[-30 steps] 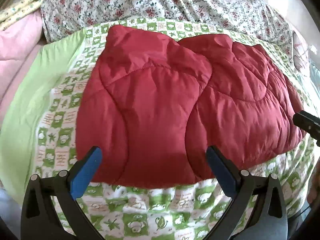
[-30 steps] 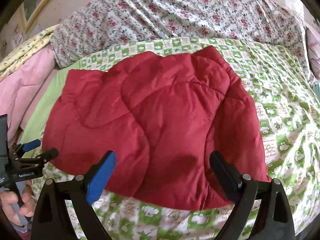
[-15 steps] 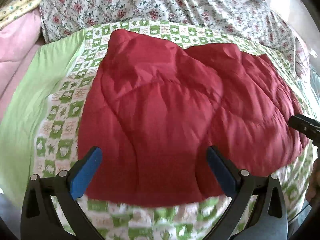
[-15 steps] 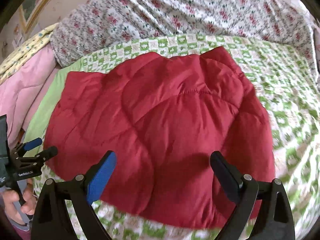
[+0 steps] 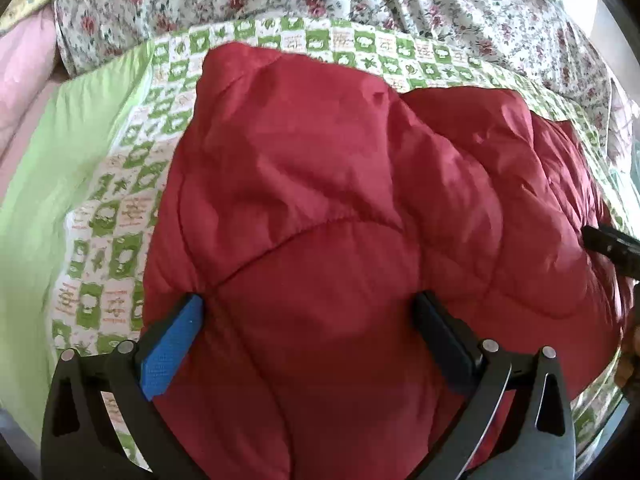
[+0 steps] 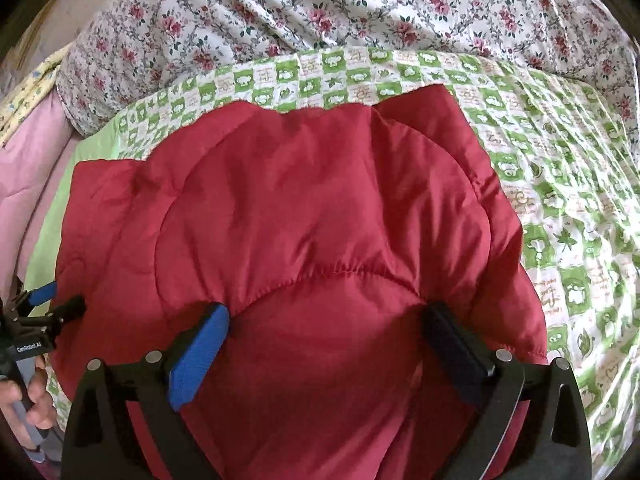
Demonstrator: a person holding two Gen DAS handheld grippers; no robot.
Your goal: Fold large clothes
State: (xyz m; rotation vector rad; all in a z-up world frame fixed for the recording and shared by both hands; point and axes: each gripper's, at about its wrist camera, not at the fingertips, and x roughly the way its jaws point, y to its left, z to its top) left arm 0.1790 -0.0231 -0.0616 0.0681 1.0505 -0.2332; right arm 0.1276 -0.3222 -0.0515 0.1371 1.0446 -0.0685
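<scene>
Both tools wide over red jacket (image 5: 320, 208); only R view shows L tool (image 6: 44, 304).

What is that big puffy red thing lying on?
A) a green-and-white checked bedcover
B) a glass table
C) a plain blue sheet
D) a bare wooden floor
A: the red quilted jacket is spread over the green-and-white checked bedcover, which shows around its edges.
</scene>
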